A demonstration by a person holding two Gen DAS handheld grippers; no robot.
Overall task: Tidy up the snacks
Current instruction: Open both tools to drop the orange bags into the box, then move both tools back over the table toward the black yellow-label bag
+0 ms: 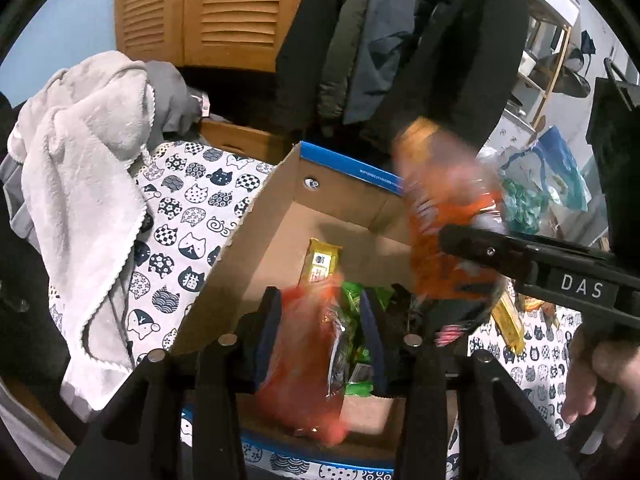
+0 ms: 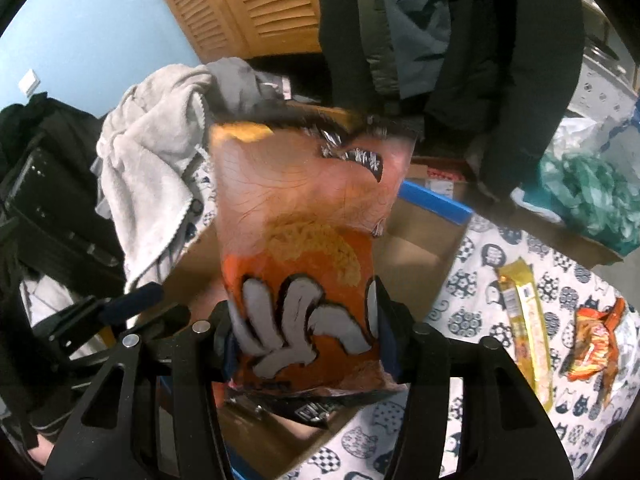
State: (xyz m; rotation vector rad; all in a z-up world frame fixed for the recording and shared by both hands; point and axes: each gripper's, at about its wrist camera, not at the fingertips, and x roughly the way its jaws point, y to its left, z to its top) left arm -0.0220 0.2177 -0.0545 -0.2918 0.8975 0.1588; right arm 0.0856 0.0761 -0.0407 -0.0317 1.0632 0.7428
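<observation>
A cardboard box [image 1: 276, 216] with a blue rim lies open on a cat-print cloth. A yellow bar packet [image 1: 322, 260] and a green packet [image 1: 360, 300] lie inside it. My left gripper [image 1: 320, 320] hangs over the box's near end. A blurred red-orange packet [image 1: 304, 356] is between its fingers, against the left pad and clear of the right one. My right gripper [image 2: 306, 328] is shut on a big orange snack bag [image 2: 300, 240] above the box [image 2: 420, 248]. The left wrist view shows this bag [image 1: 440, 208] at the box's right wall.
A long yellow packet [image 2: 528, 320] and a small orange packet [image 2: 596, 344] lie on the cloth [image 2: 472, 272] right of the box. A pale fleece towel [image 1: 80, 180] is heaped to the left. Dark coats hang behind. A teal plastic bag [image 1: 560, 184] sits at the far right.
</observation>
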